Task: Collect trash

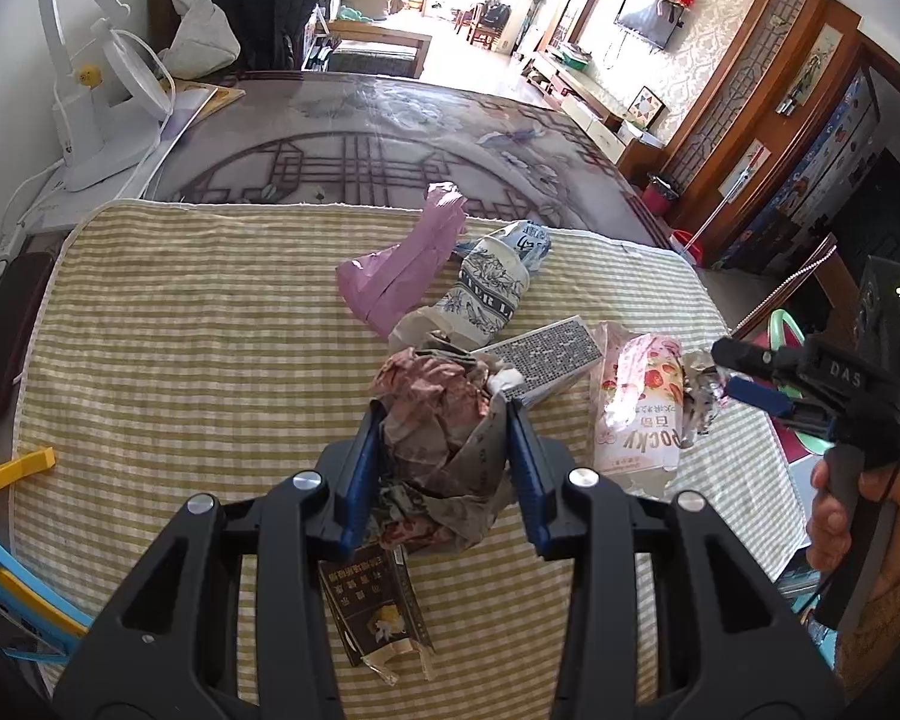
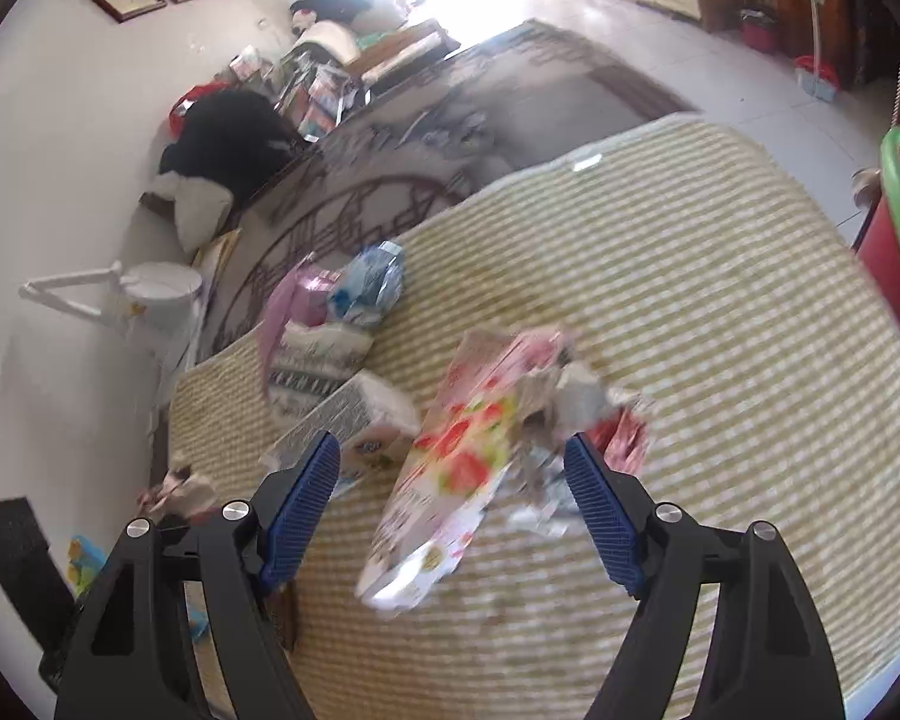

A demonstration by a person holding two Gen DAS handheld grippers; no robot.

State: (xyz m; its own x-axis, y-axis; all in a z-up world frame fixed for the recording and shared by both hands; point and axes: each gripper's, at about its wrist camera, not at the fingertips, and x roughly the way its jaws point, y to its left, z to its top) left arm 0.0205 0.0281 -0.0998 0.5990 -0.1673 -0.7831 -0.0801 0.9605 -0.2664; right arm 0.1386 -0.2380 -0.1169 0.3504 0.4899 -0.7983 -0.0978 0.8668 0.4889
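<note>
While the Pocky box (image 2: 444, 468) lies on the striped mat (image 2: 720, 360), long axis running toward the right gripper (image 2: 450, 498), those jaws gape astride it, untouching; the left gripper (image 1: 444, 450), farther off, clamps crumpled wrappers (image 1: 444, 420).

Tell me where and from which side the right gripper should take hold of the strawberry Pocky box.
Grip the strawberry Pocky box across its narrow width, near the middle, coming from above. It lies flat on the striped cloth, so only its long side edges give the fingers a hold. The right gripper stands open, roughly astride it. Crumpled foil crowds the right edge, so a pad may catch it.
</note>
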